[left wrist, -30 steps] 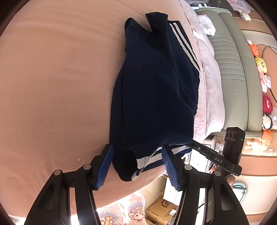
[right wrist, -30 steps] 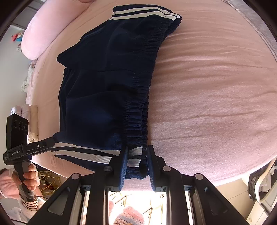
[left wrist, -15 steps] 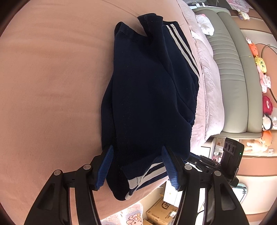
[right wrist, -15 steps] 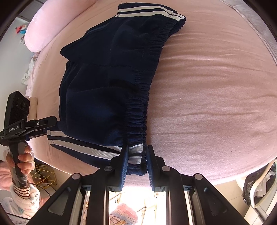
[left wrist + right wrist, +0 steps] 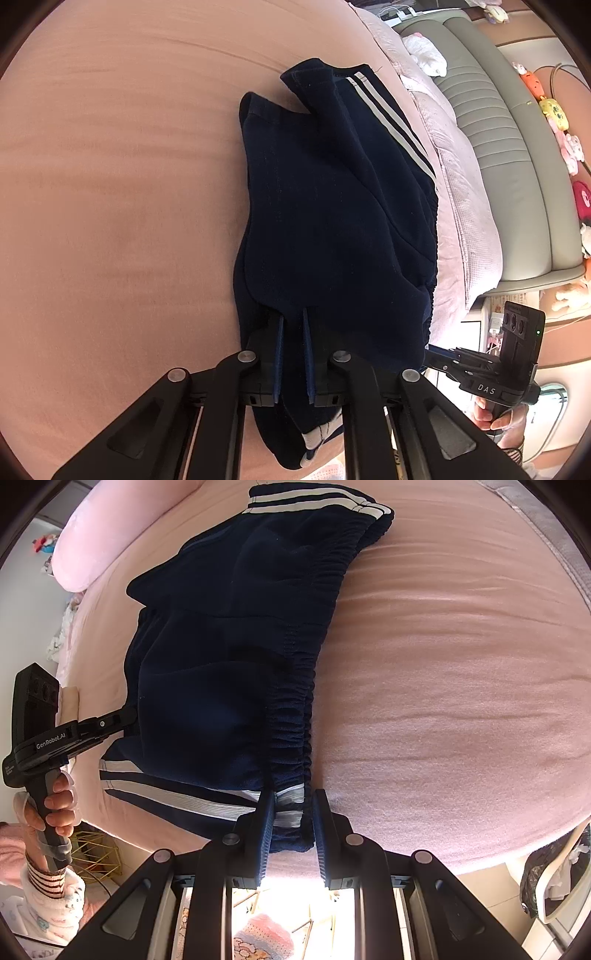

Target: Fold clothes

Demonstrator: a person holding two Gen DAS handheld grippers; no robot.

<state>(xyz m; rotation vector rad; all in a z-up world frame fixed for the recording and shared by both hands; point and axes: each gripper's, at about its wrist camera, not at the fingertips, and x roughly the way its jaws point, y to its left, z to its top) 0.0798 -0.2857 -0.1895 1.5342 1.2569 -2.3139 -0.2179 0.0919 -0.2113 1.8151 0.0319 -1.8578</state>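
Dark navy shorts (image 5: 332,221) with white side stripes lie flat on the pink bed (image 5: 110,184), near its edge. The gathered waistband (image 5: 295,709) runs along the side facing the open sheet.

Left gripper (image 5: 291,321): pressed together, pinching a fold of the navy cloth at the hem end nearest its camera; the fabric bunches between the blue pads.

Right gripper (image 5: 293,805): narrowly closed, pinching the waistband corner where the white stripe crosses the elastic.

Both grippers hold the same near edge of the shorts, at opposite corners.

Each wrist view shows the other gripper's handle held in a hand (image 5: 55,805). A pink pillow (image 5: 85,550) lies at the far end of the bed.
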